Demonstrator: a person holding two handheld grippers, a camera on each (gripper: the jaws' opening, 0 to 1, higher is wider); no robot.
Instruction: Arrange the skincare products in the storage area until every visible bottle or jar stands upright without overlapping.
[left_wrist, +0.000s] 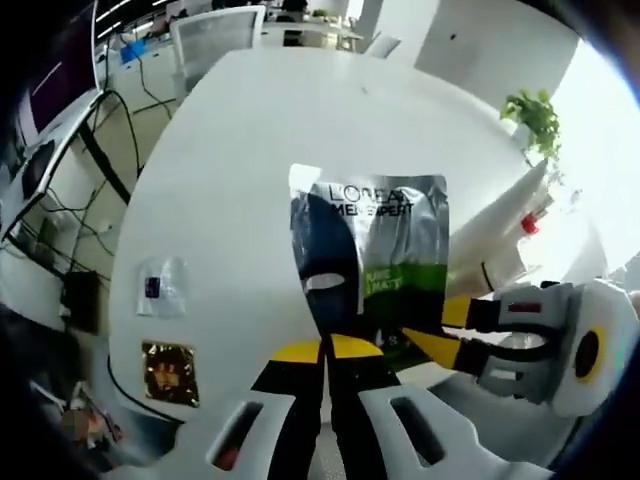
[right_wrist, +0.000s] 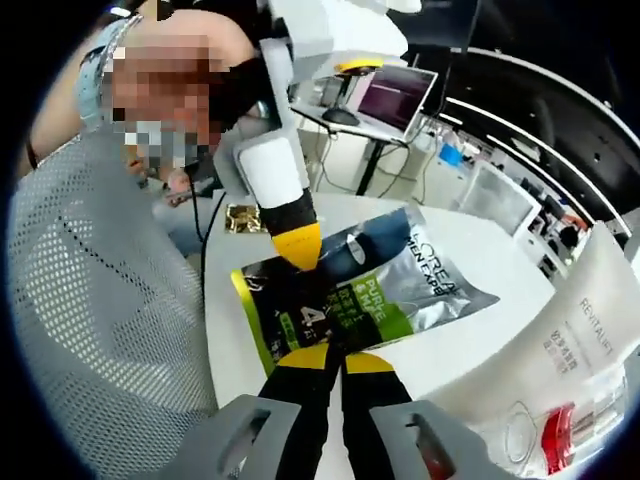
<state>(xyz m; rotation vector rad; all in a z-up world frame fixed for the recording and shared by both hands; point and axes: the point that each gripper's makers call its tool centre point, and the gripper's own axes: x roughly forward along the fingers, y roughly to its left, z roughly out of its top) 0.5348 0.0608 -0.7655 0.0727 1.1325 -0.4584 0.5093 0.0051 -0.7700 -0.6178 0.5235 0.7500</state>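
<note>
"L'OREAL MEN EXPERT" on sachet

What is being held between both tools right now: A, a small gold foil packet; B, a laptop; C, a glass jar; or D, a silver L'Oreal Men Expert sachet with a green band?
D: the left tool and right tool are each clamped on an edge of the silver L'Oreal Men Expert sachet, held over the white table.

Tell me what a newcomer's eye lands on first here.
The silver skincare sachet with its green band, held above the white table and pinched by both tools: the left tool at one edge, the right tool at another. A small gold packet lies near the table's edge.
</note>
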